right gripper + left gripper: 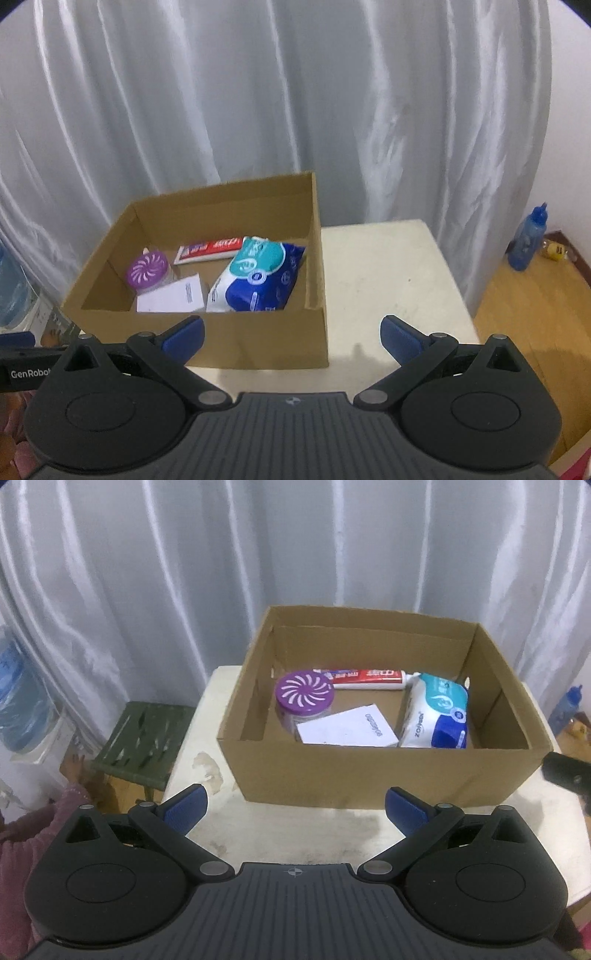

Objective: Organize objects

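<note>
Four light items fill the cardboard box (369,775); the soft tissue pack (436,712) suits a mid-body grip; left gripper (295,808) and right gripper (291,332) gape wide, empty.

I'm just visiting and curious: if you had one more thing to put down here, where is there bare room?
The table is bare right of the cardboard box. Inside, a small floor patch shows between air freshener, toothpaste, white card and tissue pack. Otherwise the box floor is crowded.
</note>
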Available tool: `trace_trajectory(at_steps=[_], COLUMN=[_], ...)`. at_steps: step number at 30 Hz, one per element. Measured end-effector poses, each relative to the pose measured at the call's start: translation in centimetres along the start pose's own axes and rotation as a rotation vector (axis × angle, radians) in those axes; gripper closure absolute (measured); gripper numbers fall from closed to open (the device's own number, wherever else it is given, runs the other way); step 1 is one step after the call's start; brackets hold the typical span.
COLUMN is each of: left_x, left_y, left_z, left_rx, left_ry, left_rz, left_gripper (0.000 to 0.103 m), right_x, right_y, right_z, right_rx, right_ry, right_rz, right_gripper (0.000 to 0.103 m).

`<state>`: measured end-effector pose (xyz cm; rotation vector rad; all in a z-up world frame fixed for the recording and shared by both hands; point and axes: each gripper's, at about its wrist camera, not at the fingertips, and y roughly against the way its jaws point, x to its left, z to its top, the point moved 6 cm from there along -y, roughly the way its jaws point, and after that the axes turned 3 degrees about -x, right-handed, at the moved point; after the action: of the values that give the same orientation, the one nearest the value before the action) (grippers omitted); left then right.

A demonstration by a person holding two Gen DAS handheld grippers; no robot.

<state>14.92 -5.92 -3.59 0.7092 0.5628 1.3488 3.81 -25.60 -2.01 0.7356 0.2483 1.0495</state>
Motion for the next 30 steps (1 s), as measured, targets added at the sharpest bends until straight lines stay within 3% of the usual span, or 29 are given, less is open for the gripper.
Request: trace_trajectory(at_steps=[15,30], left_x=[-2.9,-3.8], left_y=[-1.3,-1.5], left_z=[1.4,1.9], left_rx=[0.005,0.000], left_ry=[-0.084,-0.097], left_rz=[-0.077,-0.076], left_gripper=[0.000,0.000], right_x=[0.3,-0.6], right_y=[-3.1,-4.0], right_z=[0.1,-0.1], right_rx=[0.056,0.083], right_ry=[0.023,-0.003], right_rz=[0.007,-0.004], right_gripper=[0.000,0.000])
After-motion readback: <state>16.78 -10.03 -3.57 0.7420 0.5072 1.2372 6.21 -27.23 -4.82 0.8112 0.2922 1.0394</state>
